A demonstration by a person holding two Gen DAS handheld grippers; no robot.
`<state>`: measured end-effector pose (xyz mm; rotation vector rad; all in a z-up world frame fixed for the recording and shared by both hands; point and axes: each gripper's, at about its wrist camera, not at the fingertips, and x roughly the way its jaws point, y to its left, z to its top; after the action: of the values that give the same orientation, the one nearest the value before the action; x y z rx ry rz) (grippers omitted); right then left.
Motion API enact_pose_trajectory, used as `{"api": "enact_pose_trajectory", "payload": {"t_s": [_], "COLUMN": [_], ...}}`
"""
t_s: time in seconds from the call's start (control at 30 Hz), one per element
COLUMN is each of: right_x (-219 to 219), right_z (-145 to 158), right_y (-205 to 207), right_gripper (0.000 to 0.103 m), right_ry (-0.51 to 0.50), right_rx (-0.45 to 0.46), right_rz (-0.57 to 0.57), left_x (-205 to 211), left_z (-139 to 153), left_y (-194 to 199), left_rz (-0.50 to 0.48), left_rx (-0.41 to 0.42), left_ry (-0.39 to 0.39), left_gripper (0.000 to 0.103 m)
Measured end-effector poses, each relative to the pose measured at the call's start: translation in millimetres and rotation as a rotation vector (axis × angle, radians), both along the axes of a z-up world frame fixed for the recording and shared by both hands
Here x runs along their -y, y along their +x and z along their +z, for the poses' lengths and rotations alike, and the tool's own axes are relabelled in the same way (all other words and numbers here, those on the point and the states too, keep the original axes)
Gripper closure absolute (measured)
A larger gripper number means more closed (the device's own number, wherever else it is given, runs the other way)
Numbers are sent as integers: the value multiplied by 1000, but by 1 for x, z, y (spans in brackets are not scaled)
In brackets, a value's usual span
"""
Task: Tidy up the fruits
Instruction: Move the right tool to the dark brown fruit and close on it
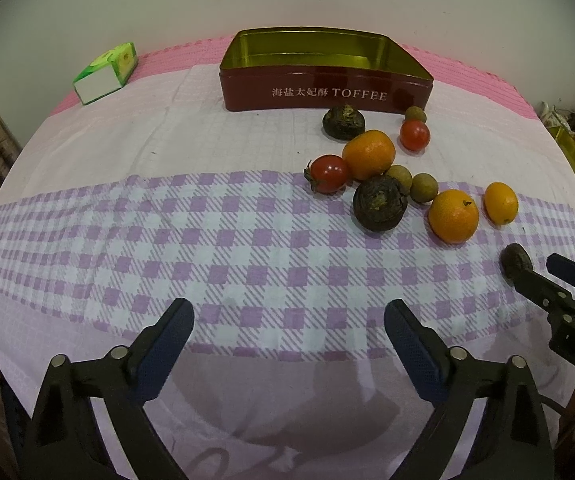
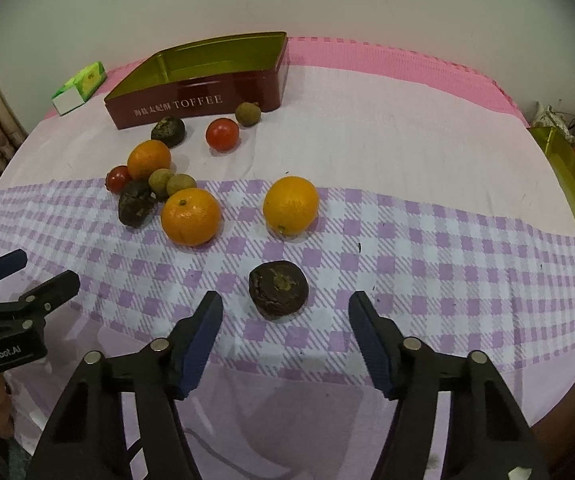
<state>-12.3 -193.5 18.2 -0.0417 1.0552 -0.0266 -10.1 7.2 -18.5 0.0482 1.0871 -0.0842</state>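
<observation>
Landmark: dark wrinkled round fruit (image 2: 278, 288), lying on the purple-checked band of the cloth-covered worktop (image 2: 427, 240).

Right claw (image 2: 285, 322) was released, jaws spread wide and holding nothing. The dark fruit sat dead ahead of it, just beyond the tips, slightly left of the gap's centre. It was roughly round and squat, stem scar up, so no long axis to align to; a straight push forward would probably bracket it.

Left claw (image 1: 289, 328) was also released and empty, well off to the left of the dark fruit, over bare cloth. The right claw was clearly nearer, so my call is that this pick was the right's.

Beyond the dark fruit: glossy orange citrus (image 2: 290, 205), directly behind and apart from it. Behind-left: second orange citrus (image 2: 191, 216) at the edge of a cluster of small brown, red and dark fruits.

Farthest, behind-left of the dark fruit: open dark-red rectangular toffee tin (image 2: 207, 100), gold inside, no fruit visible in it, the likely drop-off.
</observation>
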Motion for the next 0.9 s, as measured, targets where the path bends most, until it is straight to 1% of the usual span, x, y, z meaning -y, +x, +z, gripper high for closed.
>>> {"api": "enact_pose_trajectory", "payload": {"t_s": [0.07, 0.2, 0.27, 0.3, 0.33, 0.43, 0.5, 0.57, 0.7, 0.9], "right_x": [1, 0, 1, 1, 2, 3, 2, 1, -1, -3], "right_z": [-2, -6, -7, -8, -8, -11, -13, -15, -17, -17], "right_y": [2, 6, 9, 10, 11, 13, 13, 14, 15, 16], "right_gripper": [48, 50, 52, 54, 58, 60, 64, 71, 71, 72], "right_ry": [8, 1, 2, 3, 7, 20, 25, 35, 27, 20], "right_rx": [-7, -14, -18, -22, -26, -36, -44, -53, -53, -53], "right_rz": [-2, 6, 6, 6, 6, 6, 14, 24, 31, 38], "left_x": [1, 1, 2, 2, 2, 4, 5, 7, 11, 16], "left_z": [-3, -7, -8, -9, -9, -12, -14, -15, -19, -21], "left_y": [3, 7, 8, 10, 13, 18, 25, 27, 35, 46], "left_rz": [-4, -15, -21, -22, -26, -34, -40, -46, -63, -88], "left_rx": [-2, -2, 2, 3, 1, 2, -3, -5, -6, -11], "left_ry": [-1, -7, -11, -11, -16, -21, -27, -26, -28, -55], "left_gripper": [12, 19, 20, 21, 22, 26, 28, 29, 30, 30]}}
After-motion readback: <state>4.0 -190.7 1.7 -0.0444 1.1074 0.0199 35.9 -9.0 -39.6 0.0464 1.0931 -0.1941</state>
